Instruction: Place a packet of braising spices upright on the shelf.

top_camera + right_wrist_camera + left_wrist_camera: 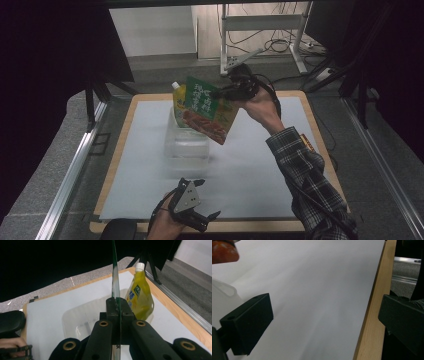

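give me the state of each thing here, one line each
right gripper: shut on the green sauce packet
green sauce packet: held up over the clear tub, tilted
yellow spout pouch: upright in the clear tub, white cap on
clear tub: on the white sheet, open top
left gripper: open, nothing between its jaws

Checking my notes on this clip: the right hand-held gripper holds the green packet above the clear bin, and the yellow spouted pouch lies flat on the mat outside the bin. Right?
Not quite. The yellow spouted pouch stands upright inside the clear bin, as the right gripper view shows. The rest holds: the right hand-held gripper is shut on the green packet above the bin.
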A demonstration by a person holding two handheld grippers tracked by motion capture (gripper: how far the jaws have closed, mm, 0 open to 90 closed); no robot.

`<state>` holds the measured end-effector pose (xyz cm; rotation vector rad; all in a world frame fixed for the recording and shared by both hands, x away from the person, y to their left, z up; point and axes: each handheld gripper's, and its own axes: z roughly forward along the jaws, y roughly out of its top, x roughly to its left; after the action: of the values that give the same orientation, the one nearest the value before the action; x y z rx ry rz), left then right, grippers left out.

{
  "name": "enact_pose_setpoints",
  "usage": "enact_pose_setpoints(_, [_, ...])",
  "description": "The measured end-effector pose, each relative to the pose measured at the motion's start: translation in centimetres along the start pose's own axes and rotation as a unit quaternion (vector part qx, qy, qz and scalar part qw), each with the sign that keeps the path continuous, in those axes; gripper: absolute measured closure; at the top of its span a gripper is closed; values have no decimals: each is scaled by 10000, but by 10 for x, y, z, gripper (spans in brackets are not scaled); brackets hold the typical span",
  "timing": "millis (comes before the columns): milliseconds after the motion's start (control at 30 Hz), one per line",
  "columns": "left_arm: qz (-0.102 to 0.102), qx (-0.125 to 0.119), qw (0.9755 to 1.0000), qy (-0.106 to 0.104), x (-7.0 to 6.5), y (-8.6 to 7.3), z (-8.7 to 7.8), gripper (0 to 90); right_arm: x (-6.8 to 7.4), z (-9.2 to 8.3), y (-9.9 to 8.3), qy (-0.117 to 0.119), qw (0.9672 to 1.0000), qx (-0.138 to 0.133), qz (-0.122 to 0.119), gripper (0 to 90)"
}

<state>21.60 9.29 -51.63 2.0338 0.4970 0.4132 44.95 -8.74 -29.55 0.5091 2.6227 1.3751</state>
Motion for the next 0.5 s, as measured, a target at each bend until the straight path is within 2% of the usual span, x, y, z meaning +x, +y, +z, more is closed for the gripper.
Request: enact_pose_setpoints(500, [17,0,10000,-26,0,0,0,0,5,37,15,200,9998,-5,-40,892])
